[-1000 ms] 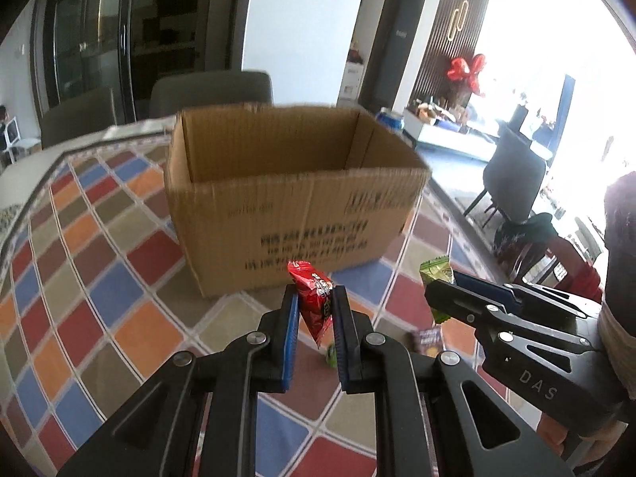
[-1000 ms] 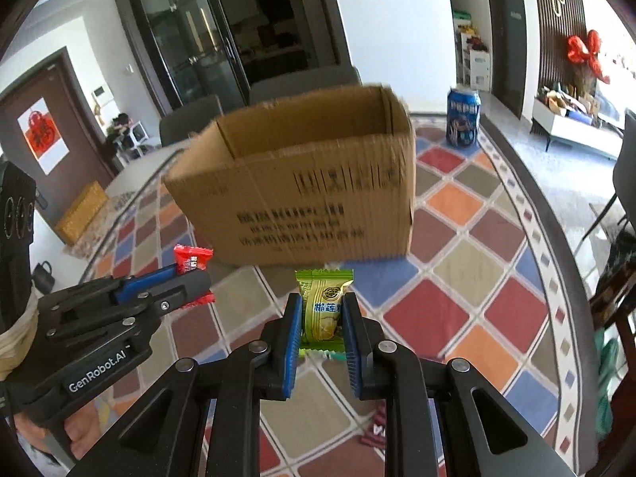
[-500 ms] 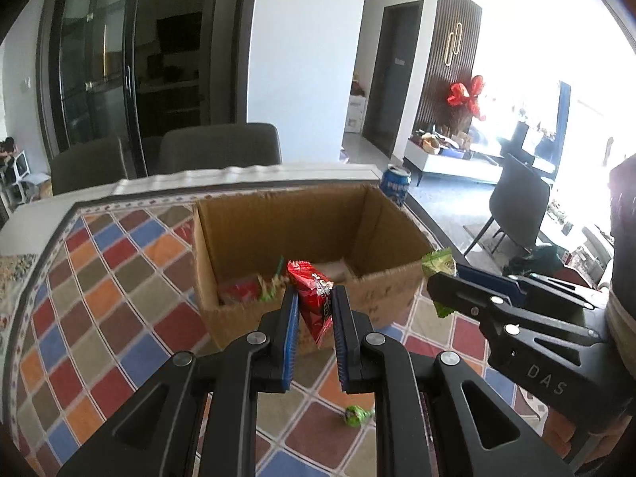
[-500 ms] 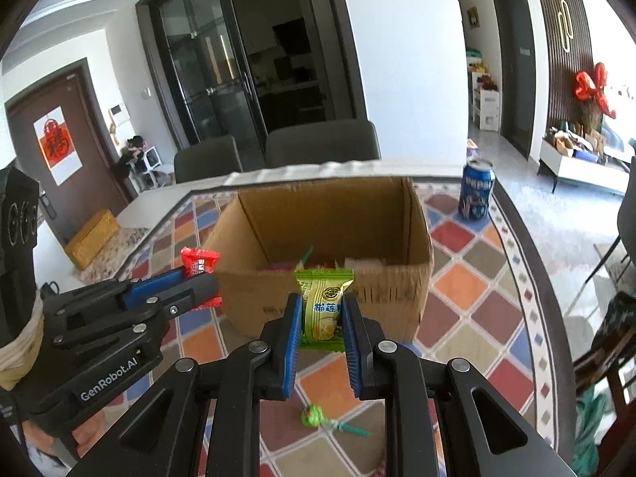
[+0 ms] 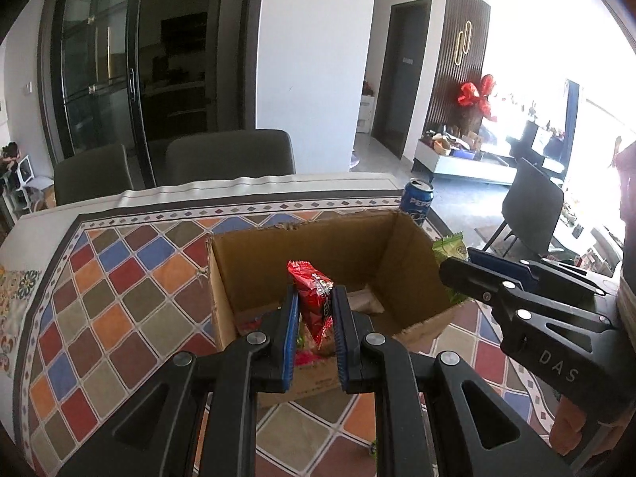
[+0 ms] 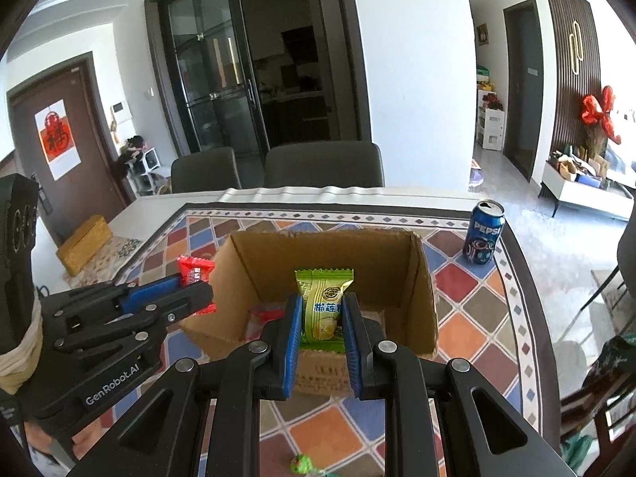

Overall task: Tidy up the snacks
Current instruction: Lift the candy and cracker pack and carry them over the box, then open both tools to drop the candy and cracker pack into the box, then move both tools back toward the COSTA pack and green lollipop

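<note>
Red snack packet [image 5: 314, 298] pinched in left gripper [image 5: 314, 318]; green packet [image 6: 322, 306] clamped in right gripper [image 6: 321, 322], above cardboard box [image 6: 421, 278].

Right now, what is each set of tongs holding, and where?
Left tongs: red snack packet, pinched at its lower half. Right tongs: green snack packet, pinched likewise.

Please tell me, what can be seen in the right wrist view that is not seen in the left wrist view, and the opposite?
Only the right wrist view shows the brown door with a red paper sign, the yellow box and the green lollipop.

Only the left wrist view shows the black chair by the bright window.

Both show the cardboard box, the Pepsi can, the left gripper shut on the red packet, and the right gripper shut on the green packet.
</note>
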